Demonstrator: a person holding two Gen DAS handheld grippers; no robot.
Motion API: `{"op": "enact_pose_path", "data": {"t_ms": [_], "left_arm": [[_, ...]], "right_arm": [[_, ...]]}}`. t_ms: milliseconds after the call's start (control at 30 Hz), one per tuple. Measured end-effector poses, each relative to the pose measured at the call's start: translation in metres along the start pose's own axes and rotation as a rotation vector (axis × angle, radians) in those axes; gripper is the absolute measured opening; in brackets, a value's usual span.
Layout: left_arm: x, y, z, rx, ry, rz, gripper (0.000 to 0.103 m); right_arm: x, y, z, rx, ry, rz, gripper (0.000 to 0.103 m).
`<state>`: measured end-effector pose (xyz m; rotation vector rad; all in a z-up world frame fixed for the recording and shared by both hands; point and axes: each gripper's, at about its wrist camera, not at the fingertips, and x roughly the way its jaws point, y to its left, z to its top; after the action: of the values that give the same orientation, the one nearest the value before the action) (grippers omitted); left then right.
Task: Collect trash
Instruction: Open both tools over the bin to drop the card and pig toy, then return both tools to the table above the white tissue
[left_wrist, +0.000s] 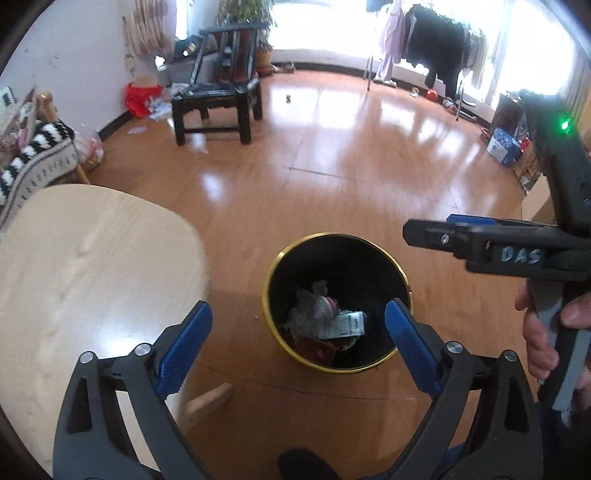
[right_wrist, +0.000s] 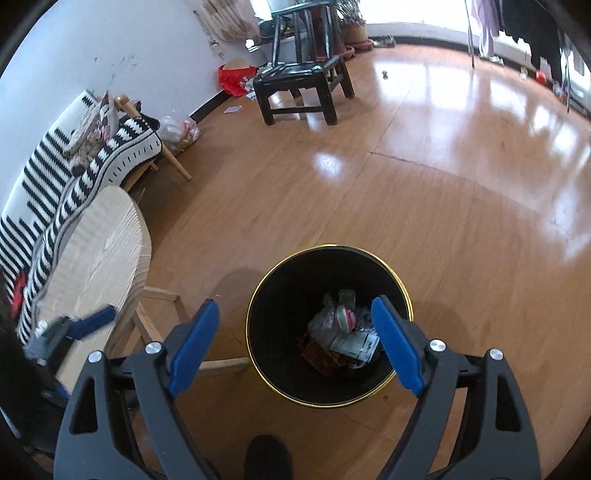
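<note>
While poised over the bin (right_wrist: 328, 325), both grippers, left (left_wrist: 297, 345) and right (right_wrist: 293, 345), spread wide and empty. Trash (right_wrist: 343, 336) heaped at the bottom. Risk: clipping the nearby table (left_wrist: 92, 258) edge when turning away.

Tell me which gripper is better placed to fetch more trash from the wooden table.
Probably the left gripper: its fingers are open and empty, and the wooden table lies right beside it. The right gripper hangs over the bin.
</note>
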<state>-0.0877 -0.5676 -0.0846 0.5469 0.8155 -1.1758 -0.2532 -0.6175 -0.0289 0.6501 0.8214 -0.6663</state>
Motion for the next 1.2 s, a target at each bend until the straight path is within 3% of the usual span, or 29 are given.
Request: {"op": "enact_pose_path", "data": {"t_ms": [167,433,700,833,1033,1200], "left_arm": [[-0.048,0.034,-0.013,-0.007,-0.046,0.067,0.092],[-0.136,0.129,-0.075,-0.103,-0.066,0.263,0.092],[-0.248,0.257,-0.192,-0.424,-0.085,0.47,0.092],[-0.288,0.294,-0.249,-0.55,-0.092,0.526,0.092],[-0.308,0.323,-0.296,-0.611,-0.083,0.575,0.092],[-0.29,0.356,-0.297,-0.621,-0.055,0.579,0.092]], "right_arm": [[-0.01,0.048,0.001,-0.083,-0.015,0.037,0.082],[-0.028,0.183,-0.016,-0.322,-0.025,0.171,0.085],[-0.025,0.337,-0.062,-0.575,0.045,0.316,0.086],[-0.024,0.411,-0.093,-0.688,0.074,0.363,0.086],[-0.015,0.485,-0.124,-0.763,0.112,0.413,0.086],[0.017,0.516,-0.116,-0.746,0.14,0.428,0.086]]}}
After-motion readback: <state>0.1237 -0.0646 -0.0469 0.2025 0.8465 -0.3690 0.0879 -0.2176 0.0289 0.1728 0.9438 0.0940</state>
